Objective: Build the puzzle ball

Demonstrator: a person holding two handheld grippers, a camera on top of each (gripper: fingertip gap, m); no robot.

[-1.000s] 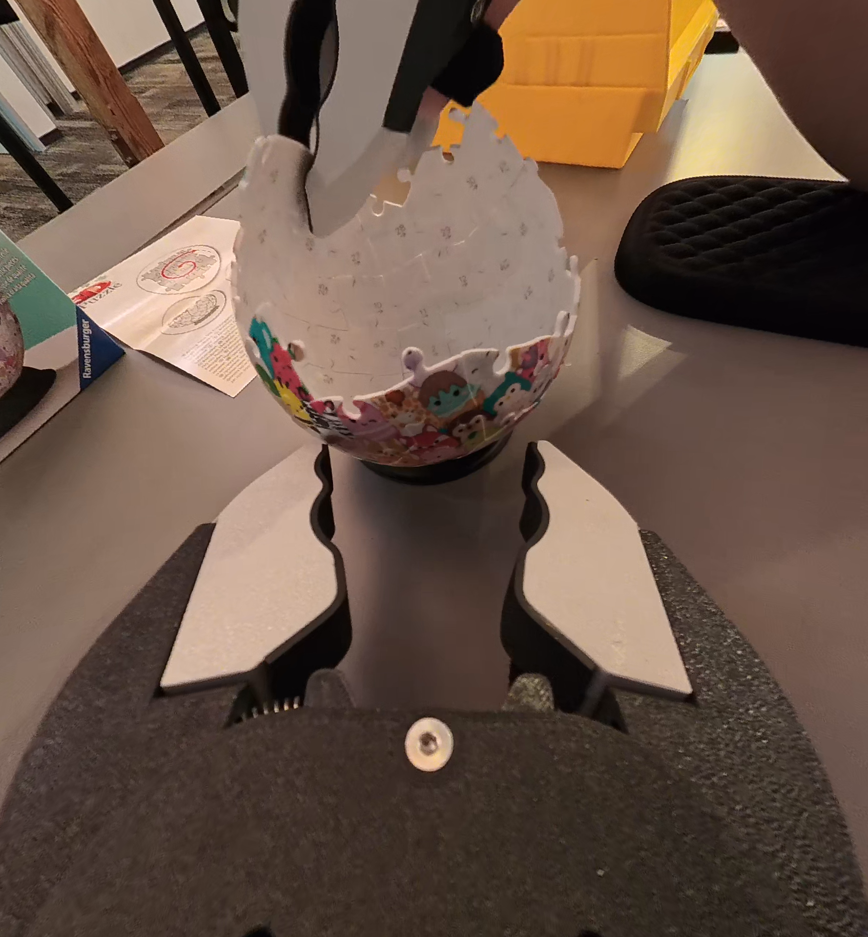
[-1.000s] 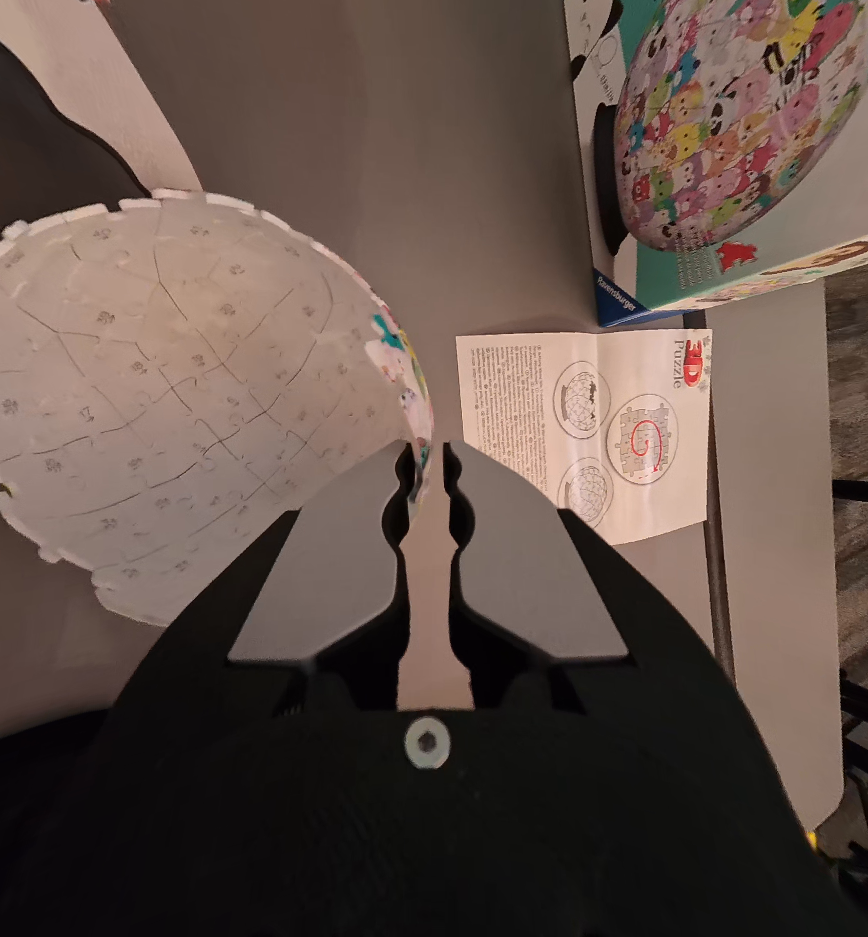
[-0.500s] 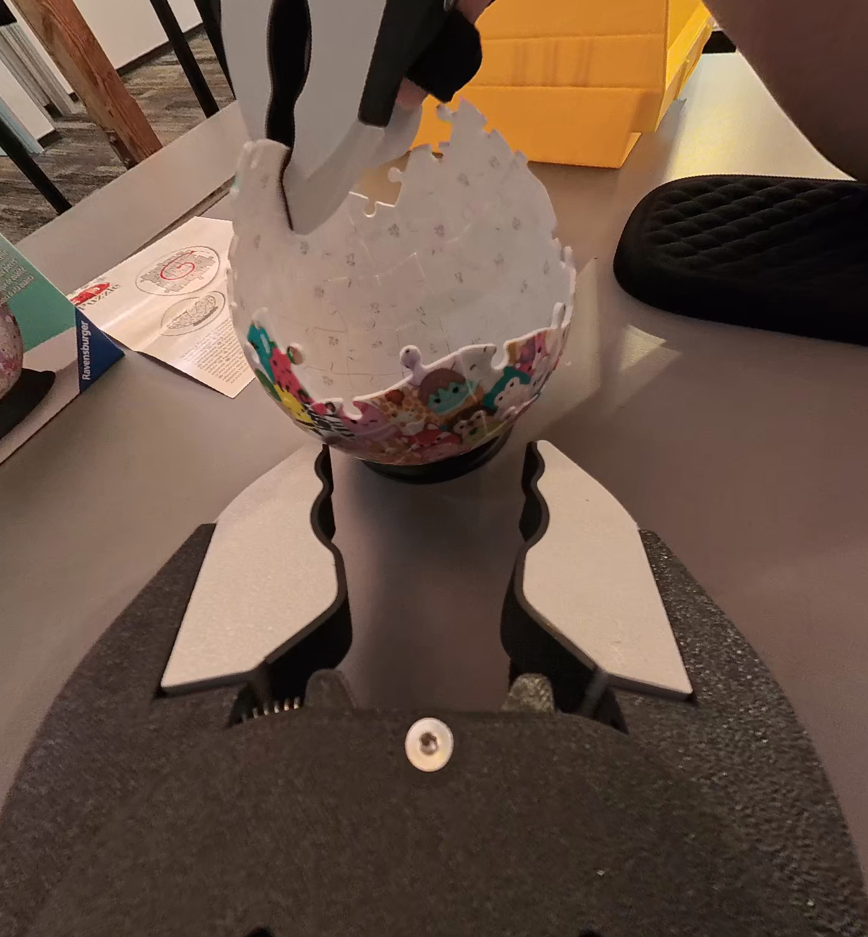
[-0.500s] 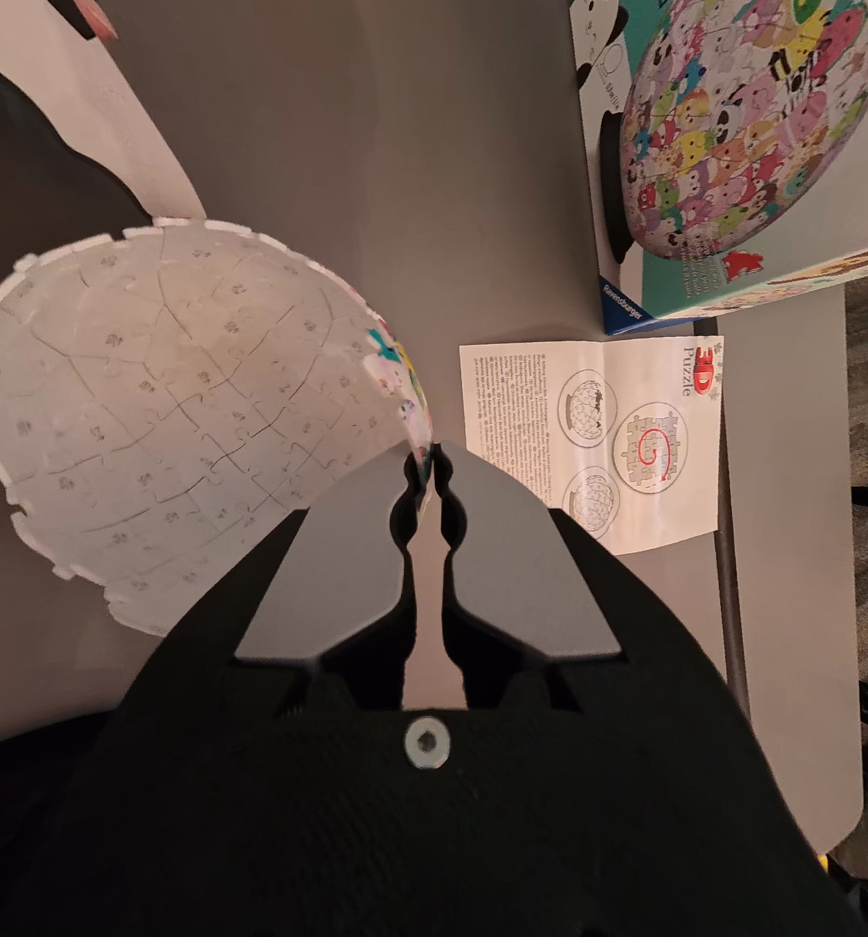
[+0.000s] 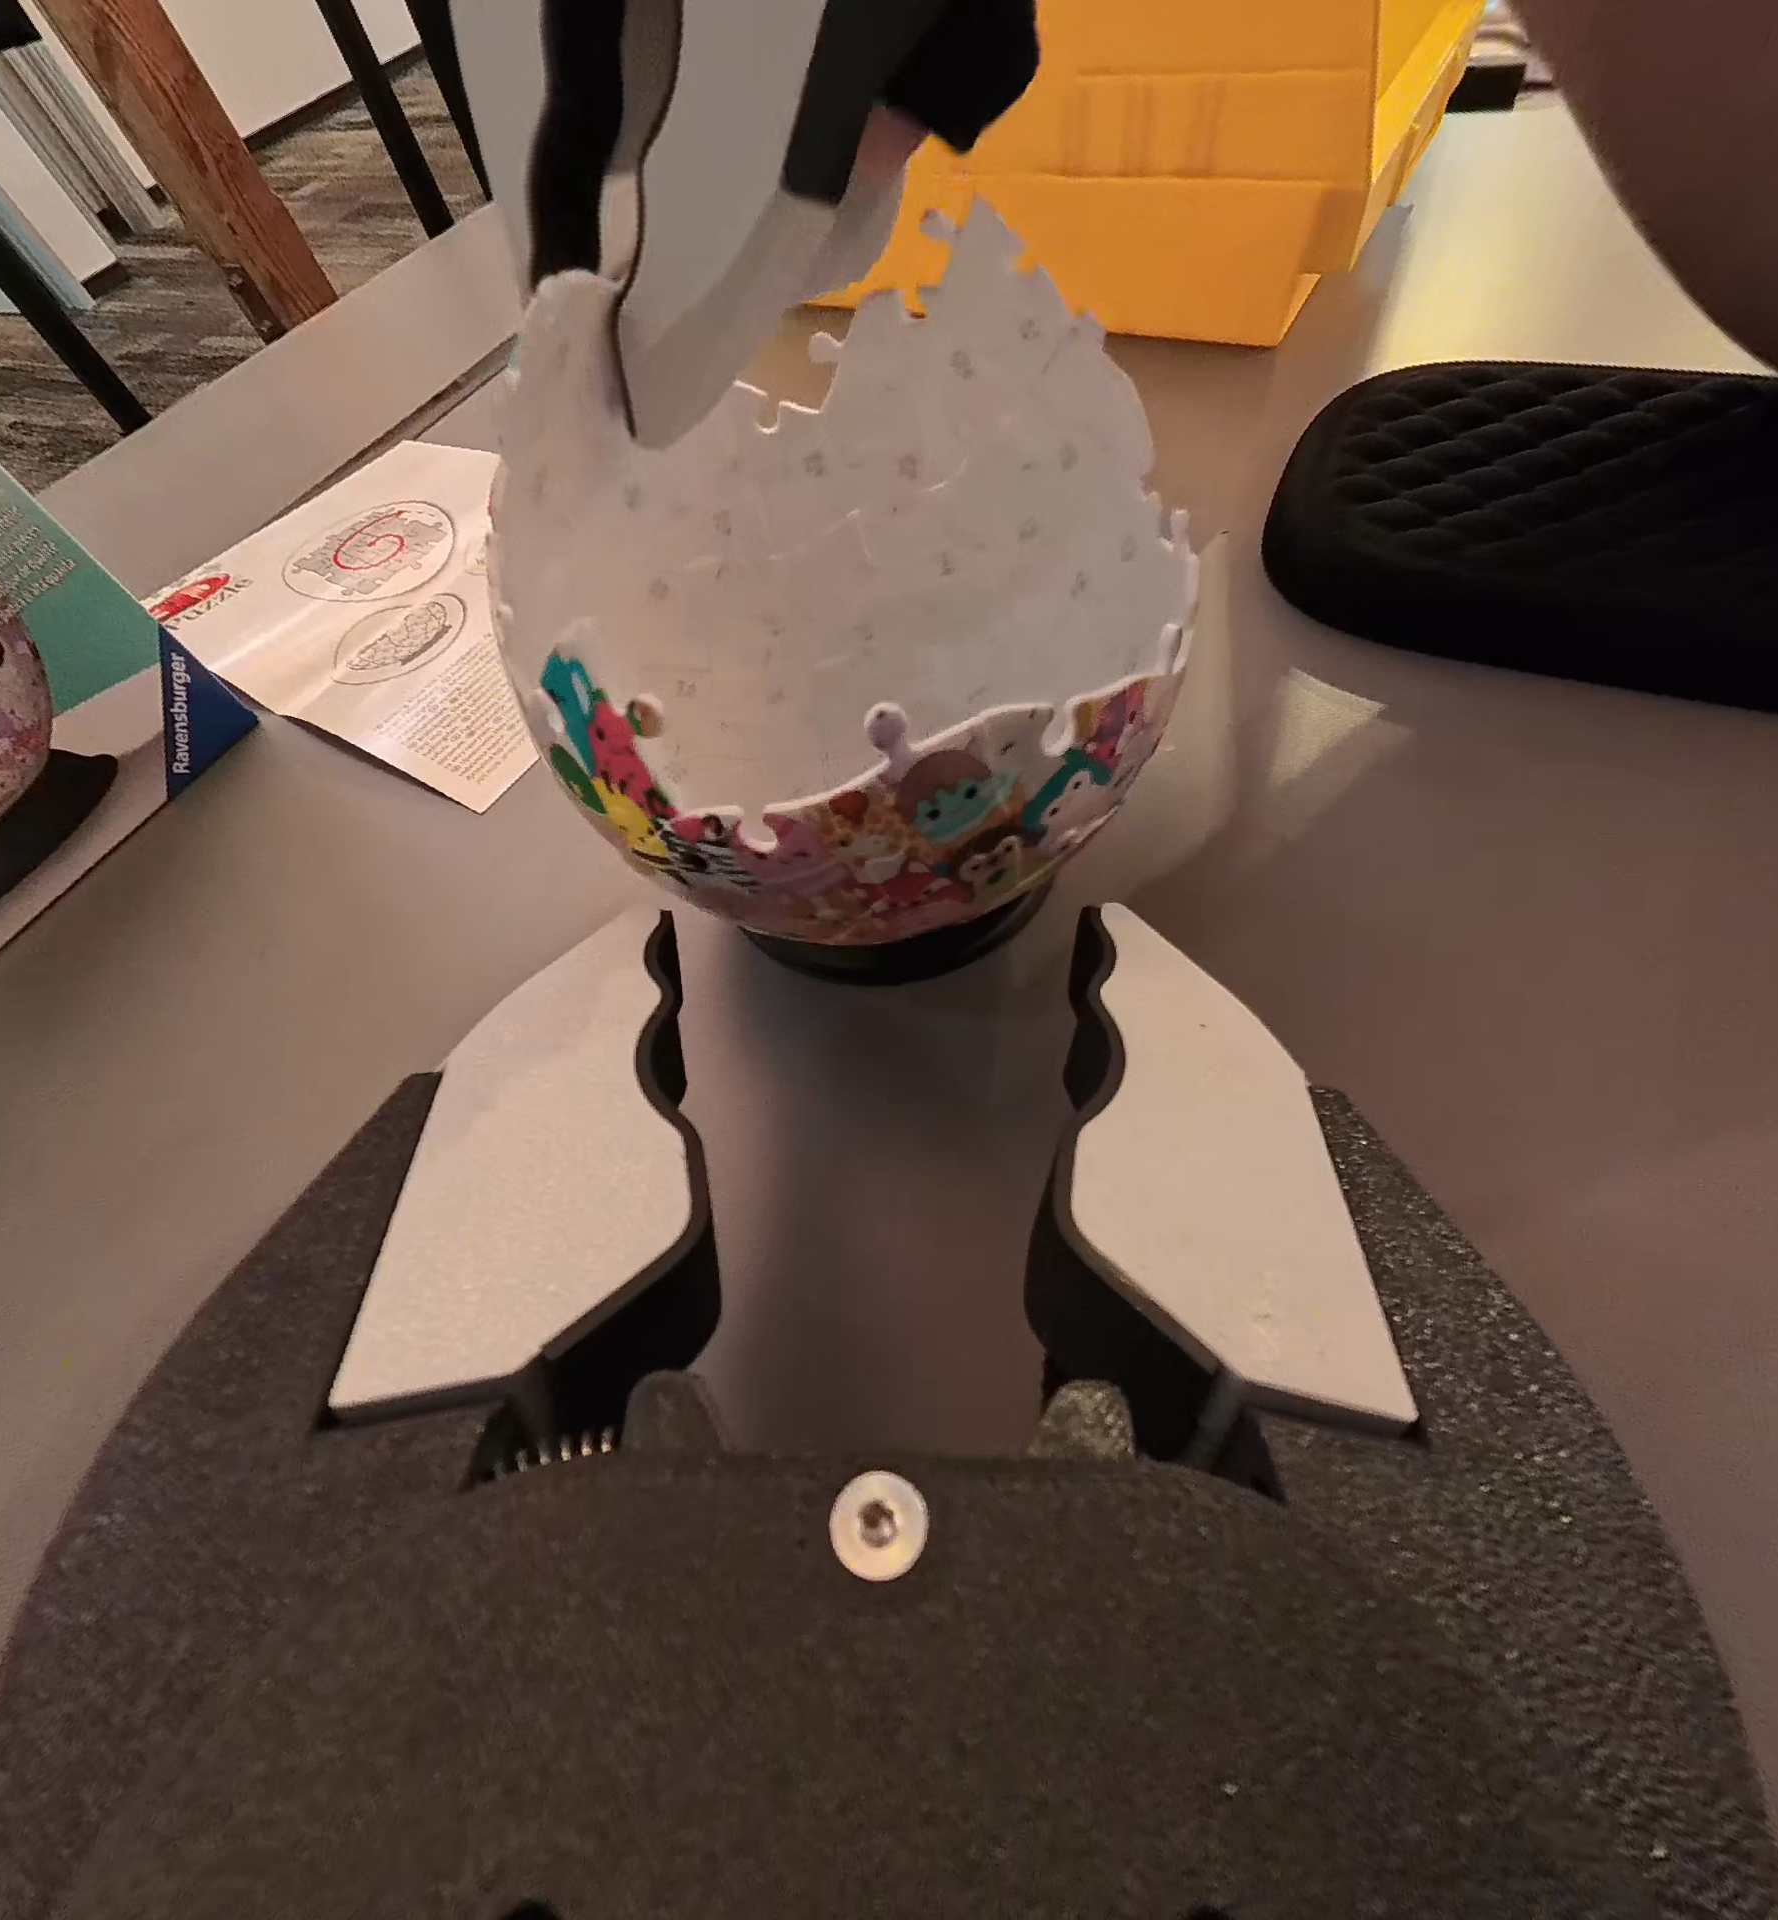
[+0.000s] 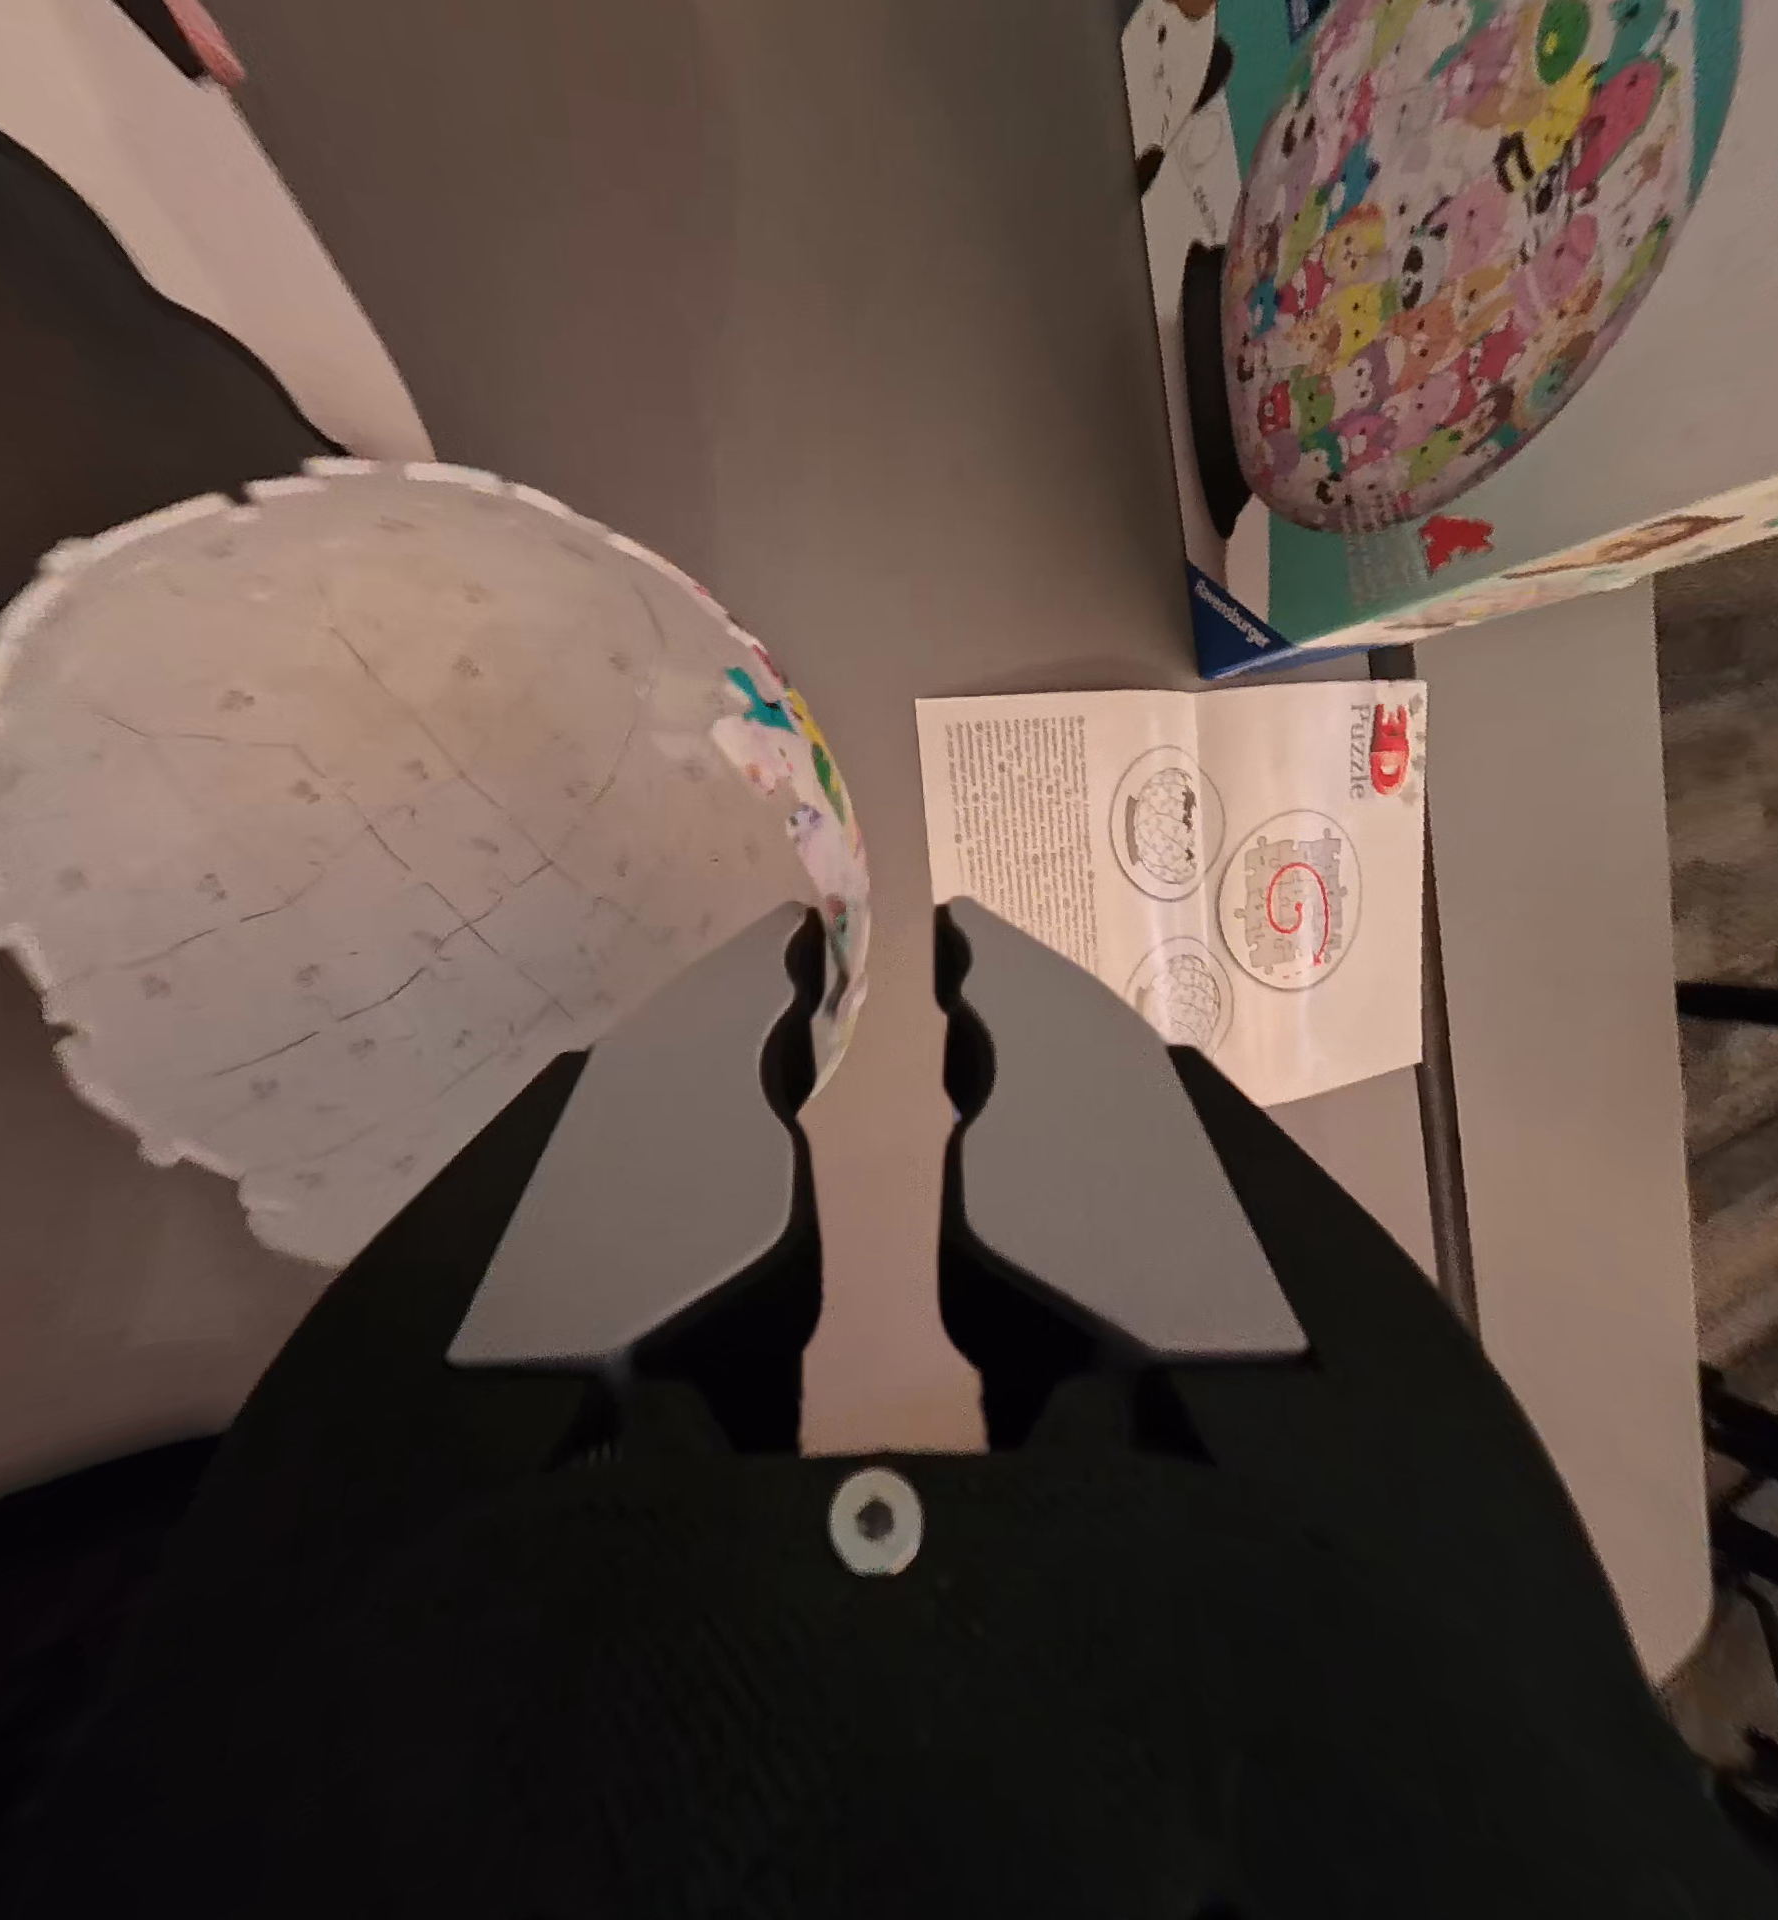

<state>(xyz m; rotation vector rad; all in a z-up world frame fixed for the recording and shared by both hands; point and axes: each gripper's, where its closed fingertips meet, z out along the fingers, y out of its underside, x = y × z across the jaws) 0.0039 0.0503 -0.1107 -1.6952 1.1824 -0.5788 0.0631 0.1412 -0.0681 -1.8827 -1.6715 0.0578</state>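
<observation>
1. Since its shell is thin interlocked pieces, the half-built puzzle ball (image 5: 843,623) looks light and fragile; it sits on a black stand (image 5: 890,951).
2. Right gripper (image 6: 874,914), jaws narrowly parted, straddles the ball's rim.
3. Left gripper (image 5: 880,920) waits wide, empty, before the stand.
4. Best hold: the rim, gently.

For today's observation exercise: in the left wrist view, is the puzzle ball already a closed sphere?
No. The puzzle ball is an open shell on its black stand, with a jagged rim and its white inside showing.

Low frontal and overhead, shared ball (image 5: 843,665)
</observation>
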